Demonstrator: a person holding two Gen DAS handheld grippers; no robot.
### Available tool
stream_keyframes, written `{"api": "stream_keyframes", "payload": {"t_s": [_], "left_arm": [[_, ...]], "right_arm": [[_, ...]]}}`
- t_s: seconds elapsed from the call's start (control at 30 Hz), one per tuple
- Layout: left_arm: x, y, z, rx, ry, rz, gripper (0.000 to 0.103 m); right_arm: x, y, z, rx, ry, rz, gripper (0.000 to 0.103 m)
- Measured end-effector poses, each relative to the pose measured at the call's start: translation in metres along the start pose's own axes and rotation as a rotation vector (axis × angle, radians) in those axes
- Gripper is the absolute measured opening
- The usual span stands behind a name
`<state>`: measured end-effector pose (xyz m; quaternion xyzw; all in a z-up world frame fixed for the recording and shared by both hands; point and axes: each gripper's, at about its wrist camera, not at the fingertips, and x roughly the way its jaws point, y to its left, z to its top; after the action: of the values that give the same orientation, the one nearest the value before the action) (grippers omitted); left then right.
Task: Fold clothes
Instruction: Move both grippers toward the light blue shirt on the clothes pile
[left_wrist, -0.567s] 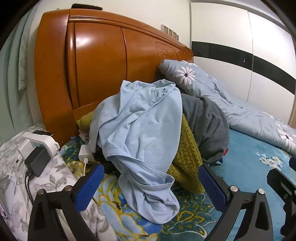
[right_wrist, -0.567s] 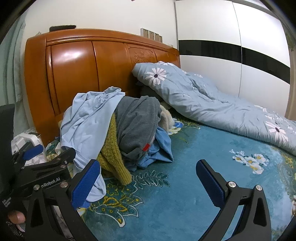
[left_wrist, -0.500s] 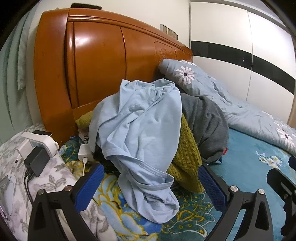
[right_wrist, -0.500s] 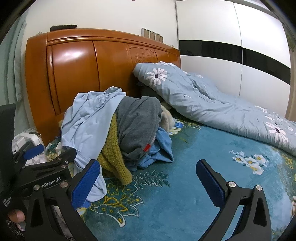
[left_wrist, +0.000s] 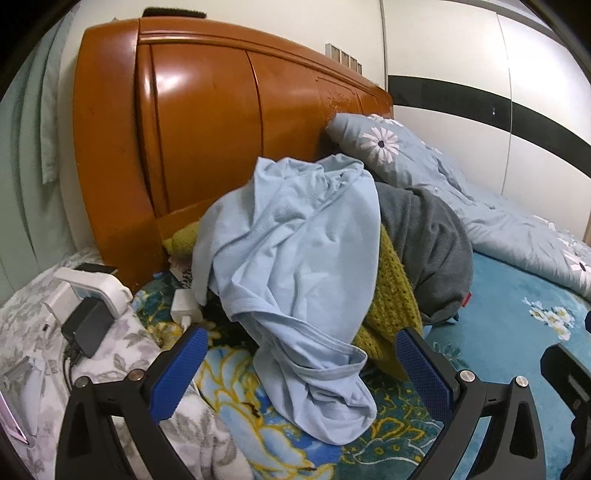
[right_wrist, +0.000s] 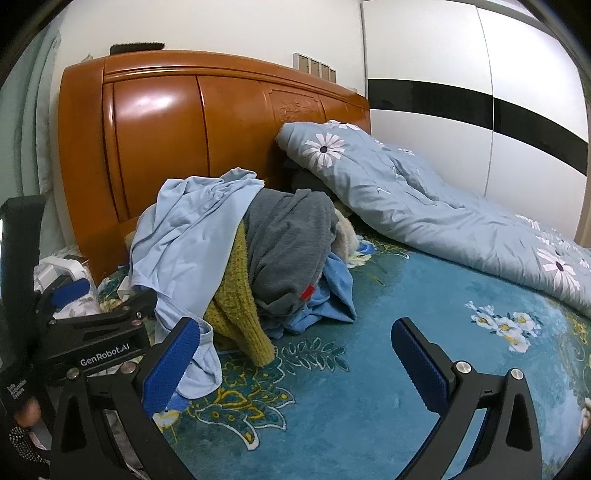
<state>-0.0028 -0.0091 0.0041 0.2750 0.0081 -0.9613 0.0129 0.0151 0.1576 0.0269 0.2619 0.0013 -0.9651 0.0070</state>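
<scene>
While untouched, clothes pile (left_wrist: 314, 258) between spread jaws.

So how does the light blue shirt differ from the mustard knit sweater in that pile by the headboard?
The light blue shirt is smooth, thin fabric; the mustard knit sweater is chunky and open-textured. The shirt drapes over the top of the pile, while the sweater is mostly buried beneath it, showing along the side. The shirt's hem spills furthest forward onto the bedspread. Both are crumpled and unfolded.
</scene>
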Motion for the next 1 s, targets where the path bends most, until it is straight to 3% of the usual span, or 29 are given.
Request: {"api": "stream_keyframes", "payload": {"t_s": [0.43,1.0], "left_arm": [[-0.012,0.010,0.007,-0.016,-0.065,-0.019,0.103],[0.013,0.022,0.002,-0.044,-0.065,-0.082,0.103]], "right_arm": [[0.006,0.008,0.002,-0.016,0.024,0.026,0.103],[0.041,0.020,0.017,-0.047,0.077,0.044,0.103]]}}
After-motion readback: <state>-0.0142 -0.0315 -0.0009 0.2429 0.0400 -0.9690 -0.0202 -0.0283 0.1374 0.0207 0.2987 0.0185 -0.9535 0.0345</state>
